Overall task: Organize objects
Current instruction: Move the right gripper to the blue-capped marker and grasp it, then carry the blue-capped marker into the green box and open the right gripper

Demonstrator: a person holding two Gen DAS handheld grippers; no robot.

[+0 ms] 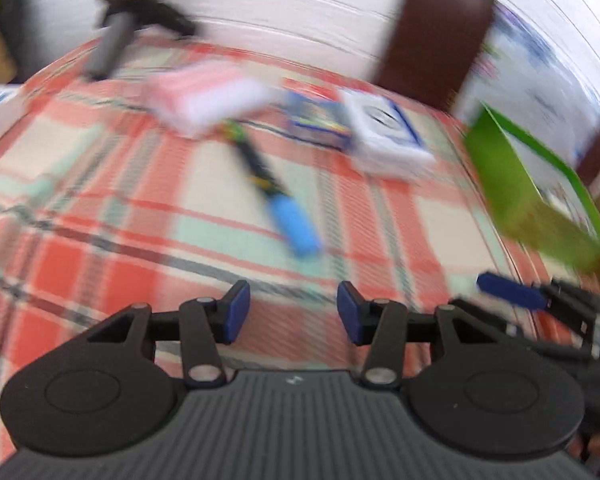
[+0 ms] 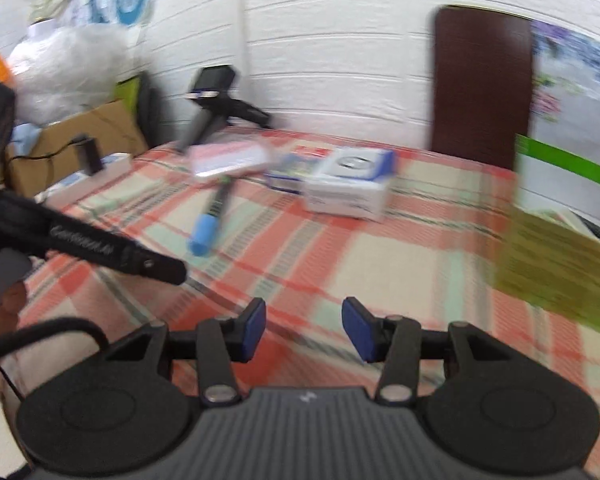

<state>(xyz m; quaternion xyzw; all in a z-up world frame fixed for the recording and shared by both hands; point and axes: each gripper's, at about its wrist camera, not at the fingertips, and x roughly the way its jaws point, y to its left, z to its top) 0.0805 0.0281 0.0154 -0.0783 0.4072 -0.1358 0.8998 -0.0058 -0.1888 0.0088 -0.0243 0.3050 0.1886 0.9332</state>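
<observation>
left gripper [image 1: 293,312] and right gripper [image 2: 304,330] part-open, empty | risk: knocking blue-capped pen [image 1: 274,196] mid-table toward table [image 1: 100,216] edge

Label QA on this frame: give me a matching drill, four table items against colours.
Things:
1. marker cap
2. open box at the right
3. carton by the marker's far end
4. board against the wall

Colours:
A. dark brown
B. pink and white
C. light blue
D. green

Pairs: 1-C, 2-D, 3-B, 4-A
</observation>
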